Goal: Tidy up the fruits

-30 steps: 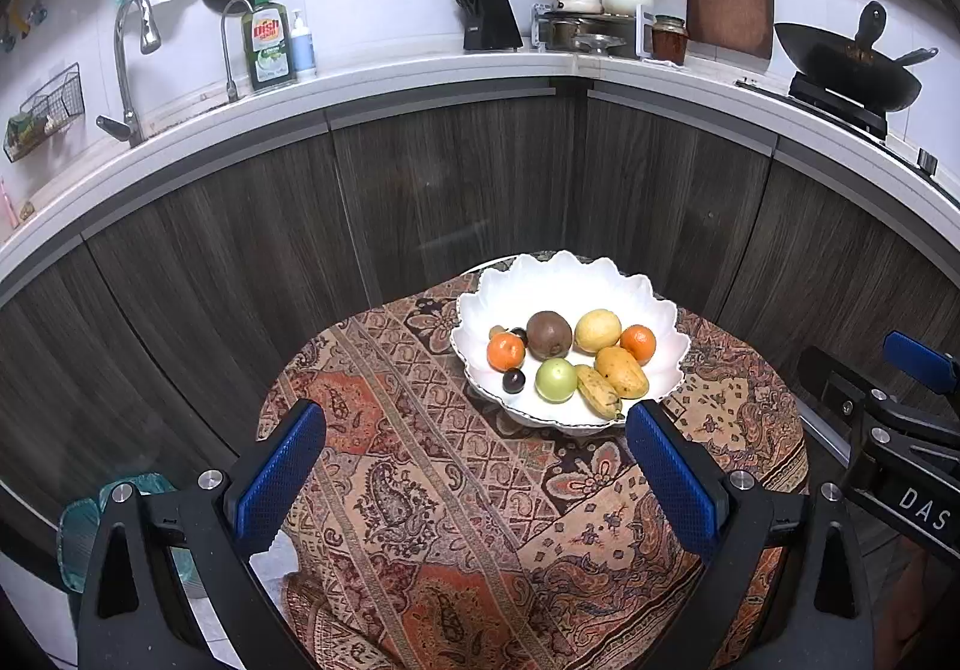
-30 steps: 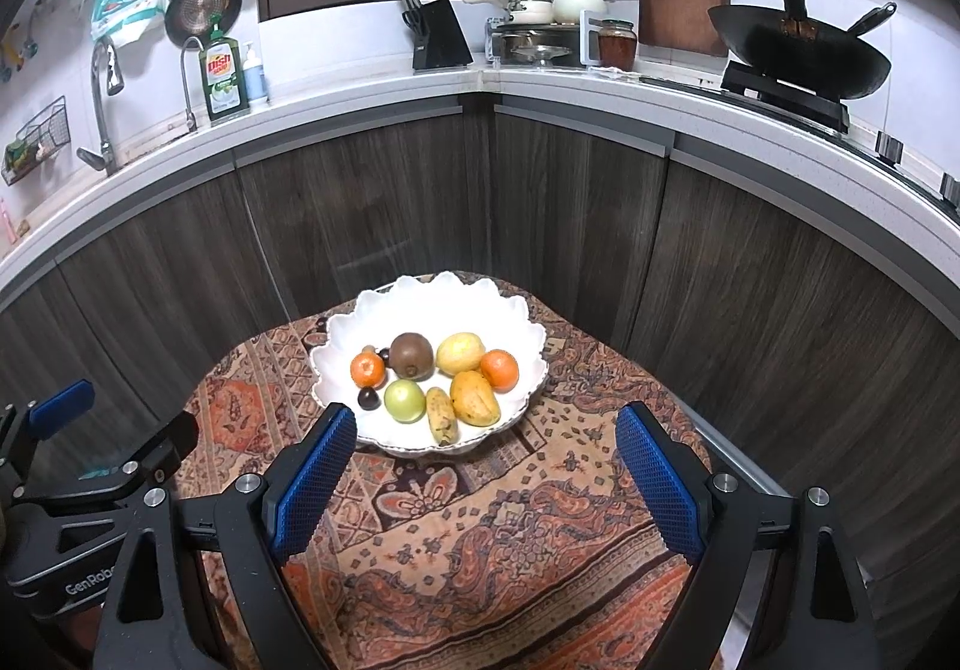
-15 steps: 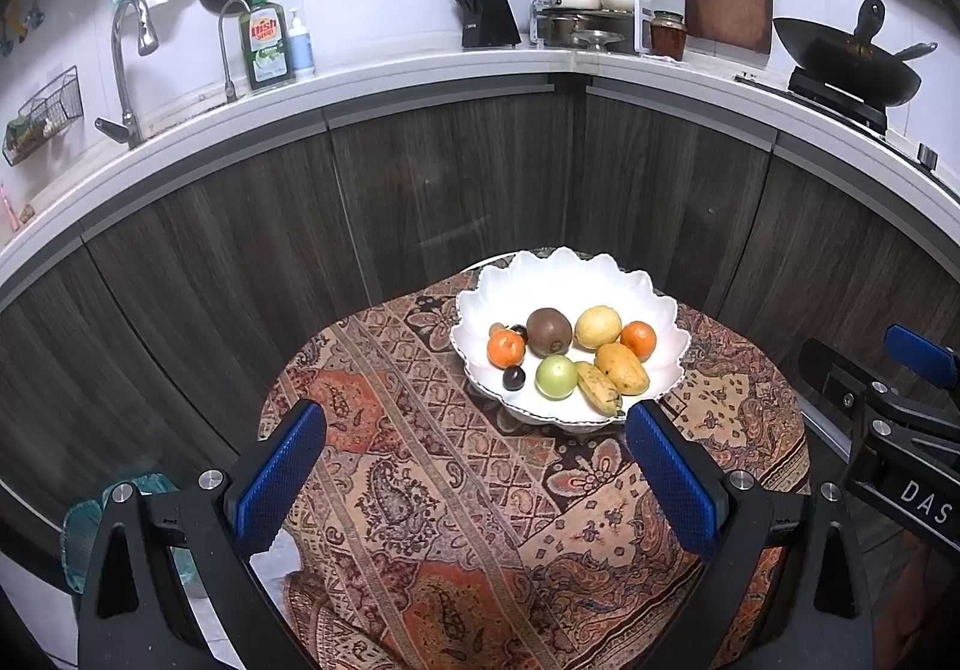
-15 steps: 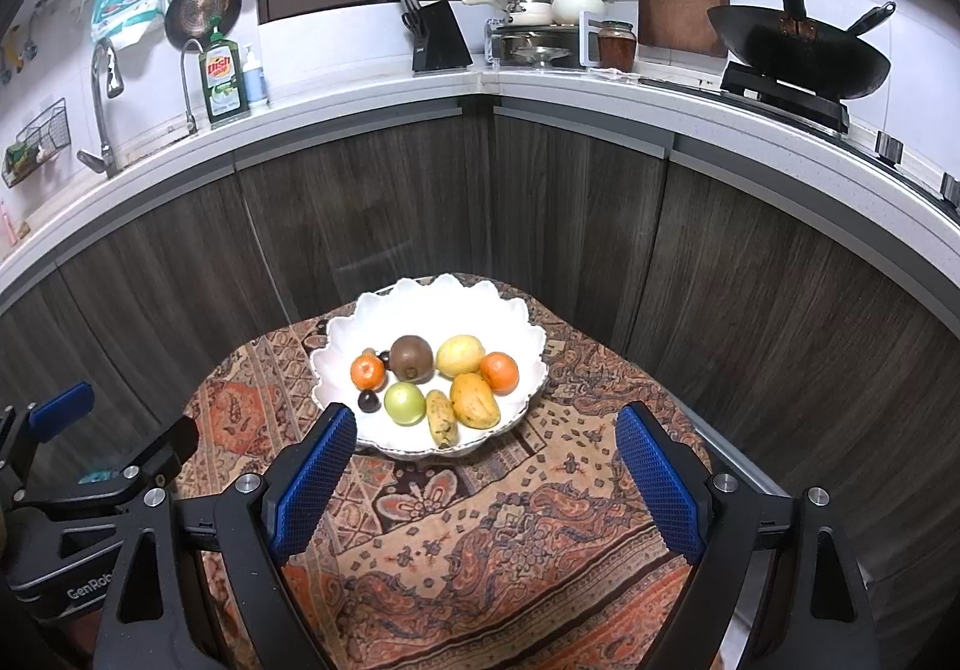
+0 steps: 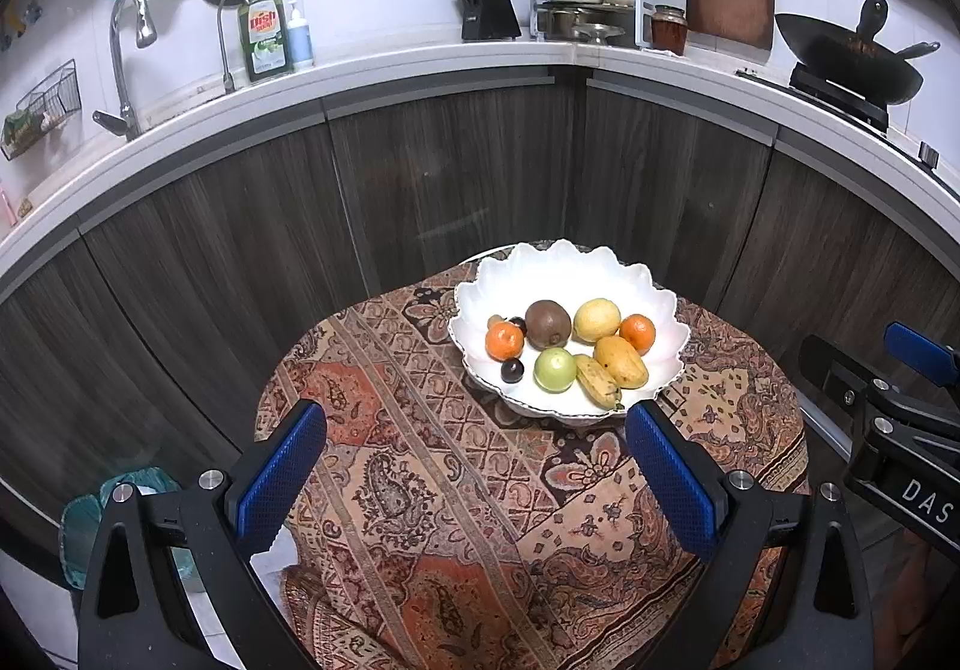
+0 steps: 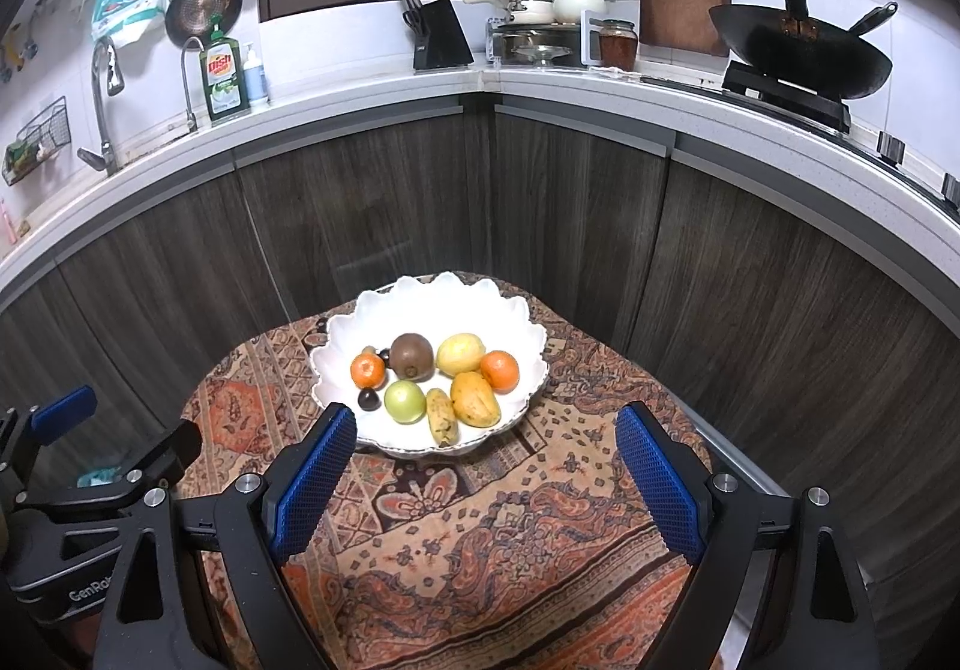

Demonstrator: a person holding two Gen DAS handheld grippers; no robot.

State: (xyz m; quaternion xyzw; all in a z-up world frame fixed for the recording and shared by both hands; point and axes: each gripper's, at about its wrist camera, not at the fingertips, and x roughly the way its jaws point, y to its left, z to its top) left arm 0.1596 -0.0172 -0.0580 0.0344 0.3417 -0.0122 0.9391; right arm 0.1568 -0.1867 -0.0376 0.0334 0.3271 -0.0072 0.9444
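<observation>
Dim indoor kitchen light, brightest on the upper wall tiles and the counter (image 5: pixel 420 63). Dark cabinet doors (image 6: pixel 360 226) carry a faint pale reflection. White bowl (image 5: pixel 600 265) is the brightest area, mildly washed out at its rim. Fruit sharp, soft shadows beneath. Strong fisheye bend: the counter curves, black vignette fills all 4 corners in both views. Slight grain; no motion blur.

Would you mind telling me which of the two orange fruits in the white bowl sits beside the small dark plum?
The left orange fruit, next to the dark plum; the other orange fruit sits at the right beside the mango.
</observation>
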